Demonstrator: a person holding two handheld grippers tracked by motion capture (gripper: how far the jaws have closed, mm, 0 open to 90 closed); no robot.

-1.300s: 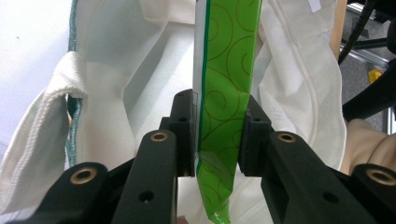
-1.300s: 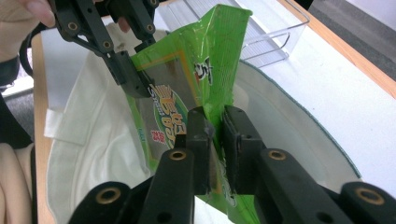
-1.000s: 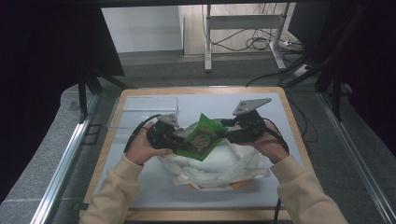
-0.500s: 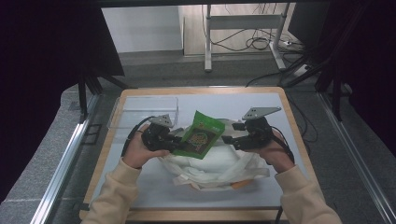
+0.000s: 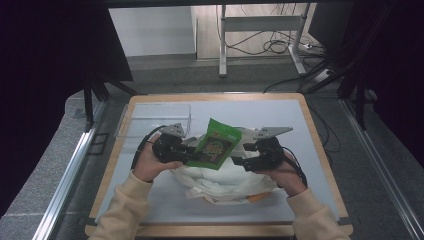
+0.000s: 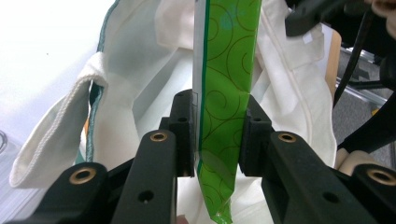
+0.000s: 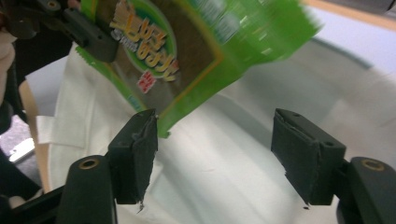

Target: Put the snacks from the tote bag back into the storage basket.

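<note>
On the left of the table stood a clear plastic bin (image 5: 155, 119), empty as far as could be seen. The left gripper (image 5: 181, 151) pinched the edge of a green snack pouch (image 5: 216, 145) — held aloft over a white cloth bag (image 5: 225, 180) crumpled mid-table. The right gripper (image 5: 241, 161) hovered just beside the pouch, jaws spread wide, gripping nothing. The step looked like a transfer between pouch and bag — next, probably, the free gripper needed to steady the cloth.
</note>
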